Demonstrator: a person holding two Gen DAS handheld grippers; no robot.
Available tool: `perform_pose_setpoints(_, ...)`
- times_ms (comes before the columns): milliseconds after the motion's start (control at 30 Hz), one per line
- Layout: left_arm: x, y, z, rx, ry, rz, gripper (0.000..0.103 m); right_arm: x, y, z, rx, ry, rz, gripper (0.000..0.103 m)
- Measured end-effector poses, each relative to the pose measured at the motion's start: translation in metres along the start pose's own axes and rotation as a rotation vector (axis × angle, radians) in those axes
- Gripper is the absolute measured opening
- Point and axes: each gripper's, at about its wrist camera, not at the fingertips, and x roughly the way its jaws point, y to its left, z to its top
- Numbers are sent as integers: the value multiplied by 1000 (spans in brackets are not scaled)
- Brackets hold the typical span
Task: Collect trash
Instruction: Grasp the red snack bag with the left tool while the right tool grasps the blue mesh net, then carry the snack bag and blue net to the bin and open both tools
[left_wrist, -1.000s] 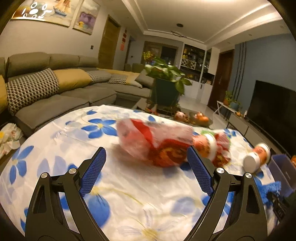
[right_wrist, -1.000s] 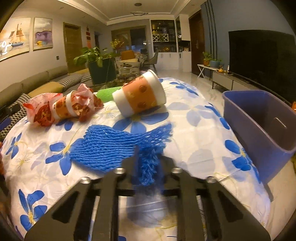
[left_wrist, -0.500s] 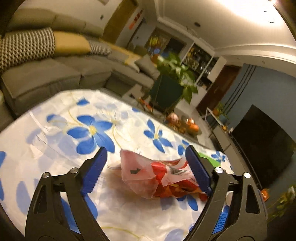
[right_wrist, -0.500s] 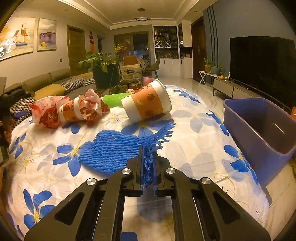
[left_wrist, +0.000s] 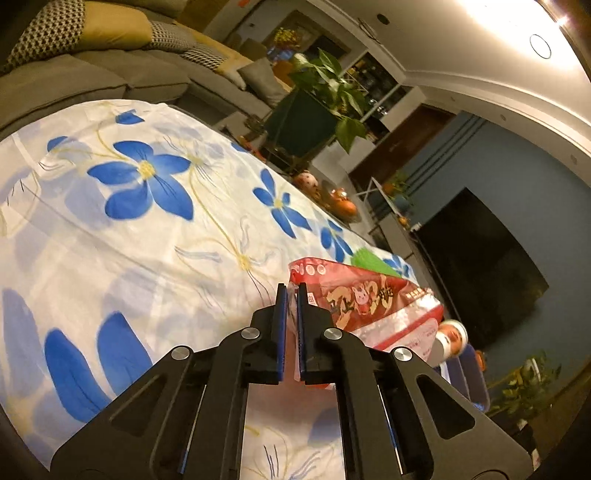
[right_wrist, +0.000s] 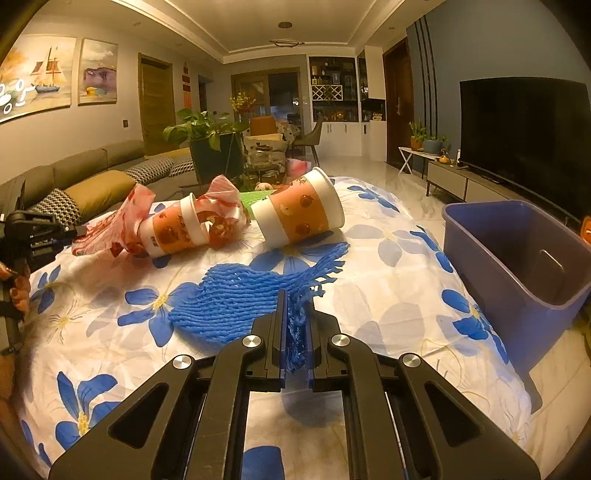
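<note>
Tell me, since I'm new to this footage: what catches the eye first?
The left hand-held gripper is shut on a crinkled red plastic snack bag over the blue-flowered tablecloth. The right hand-held gripper pinches a blue foam fruit net near the table's front. Two orange-banded paper cups lie tipped behind it, and an open purple plastic bin waits on the right.

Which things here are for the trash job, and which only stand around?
For the job:
red snack bag
blue foam net
two paper cups
purple bin

Only standing around:
sofa
potted plant
television
</note>
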Motion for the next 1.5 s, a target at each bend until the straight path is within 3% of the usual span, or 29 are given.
perform_pose_setpoints(267, -30, -19, -13, 38, -65, -23, 2, -13, -6, 6, 5, -31, -11, 8)
perform_pose_setpoints(467, -68, -58, -16, 136, -161, -30, 2, -31, -13, 14, 10, -86, -34, 7)
perform_pose_setpoints(733, -89, -110, -27, 251, -223, -72, 2, -66, -28, 33, 8, -199, -100, 7)
perform_pose_setpoints(1067, -57, -172, -39, 314, -174, -172, 2, -97, -63, 47, 42, -313, -236, 7)
perform_pose_setpoints(1500, 26, -288, -87, 406, -65, -285, 2, -110, -117, 47, 53, -411, -495, 7)
